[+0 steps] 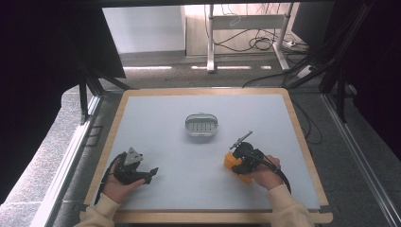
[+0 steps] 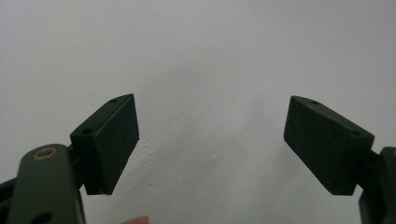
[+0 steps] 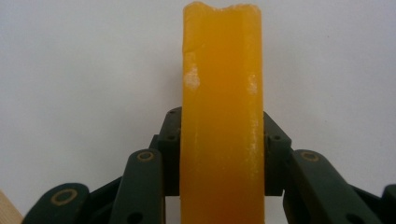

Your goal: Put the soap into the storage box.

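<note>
The grey table [image 1: 156, 123] carries little: an oval, pale container [image 1: 201, 127] sits near its middle, its open top showing a ribbed or slotted floor, and the two hand-held grippers lie toward the near edge, well apart from each other. The right gripper [image 1: 236, 163] is the nearer of the two to the container, which lies up and to the left of it across bare table; the left gripper [image 1: 150, 174] rests farther off at the near left, with the container up and to its right. The right gripper is clamped on an orange block [image 3: 222, 140], a thick slab whose long axis runs straight out between the jaws in the right gripper view, its far end slightly chipped; in the high view the block juts from the gripper toward the left. The left gripper has its jaws spread wide with nothing between them. Judged from this layout, the coming move turns on carrying the block forward and leftward to the container, and on lining its long axis up with the oval's longer span, which runs across the table.
</note>
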Demonstrator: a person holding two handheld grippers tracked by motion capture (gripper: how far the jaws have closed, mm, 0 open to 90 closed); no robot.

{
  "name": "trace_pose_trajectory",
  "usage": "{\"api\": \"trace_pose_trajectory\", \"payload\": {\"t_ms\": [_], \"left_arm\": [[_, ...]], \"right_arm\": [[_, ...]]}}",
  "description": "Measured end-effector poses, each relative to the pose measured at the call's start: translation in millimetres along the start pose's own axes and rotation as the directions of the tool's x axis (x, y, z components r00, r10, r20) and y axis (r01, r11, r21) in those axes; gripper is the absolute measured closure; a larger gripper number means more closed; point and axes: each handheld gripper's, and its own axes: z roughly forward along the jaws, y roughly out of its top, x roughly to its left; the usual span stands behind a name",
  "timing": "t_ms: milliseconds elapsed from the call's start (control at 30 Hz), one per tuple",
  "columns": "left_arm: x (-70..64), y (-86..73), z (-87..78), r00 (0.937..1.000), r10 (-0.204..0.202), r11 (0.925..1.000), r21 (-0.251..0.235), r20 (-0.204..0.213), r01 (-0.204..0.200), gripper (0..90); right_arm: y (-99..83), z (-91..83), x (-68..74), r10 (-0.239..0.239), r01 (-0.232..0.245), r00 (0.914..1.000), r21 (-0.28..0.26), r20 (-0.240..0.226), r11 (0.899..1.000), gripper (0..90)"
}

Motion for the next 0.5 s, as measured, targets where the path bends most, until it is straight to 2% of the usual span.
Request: {"api": "trace_pose_trajectory", "payload": {"t_ms": [200,267,500], "left_arm": [[-0.1,0.0,-0.7,1.0,0.0,1.0,-0.003,-0.001,0.0,18.0],[0.6,-0.1,-0.6,1.0,0.0,1.0,0.0,-0.001,0.0,18.0],[0.3,-0.2,-0.5,1.0,0.0,1.0,-0.001,0.0,0.0,18.0]], "right_arm": [[0.1,-2.3,1.5,-0.005,0.005,1.0,-0.001,0.008,1.0,61.4],[-0.4,-9.1,0.7,-0.003,0.003,1.0,-0.028,0.003,1.0,61.4],[-1.4,-21.7,0.3,-0.013,0.014,0.9998,-0.063,0.015,0.998,61.5]]}}
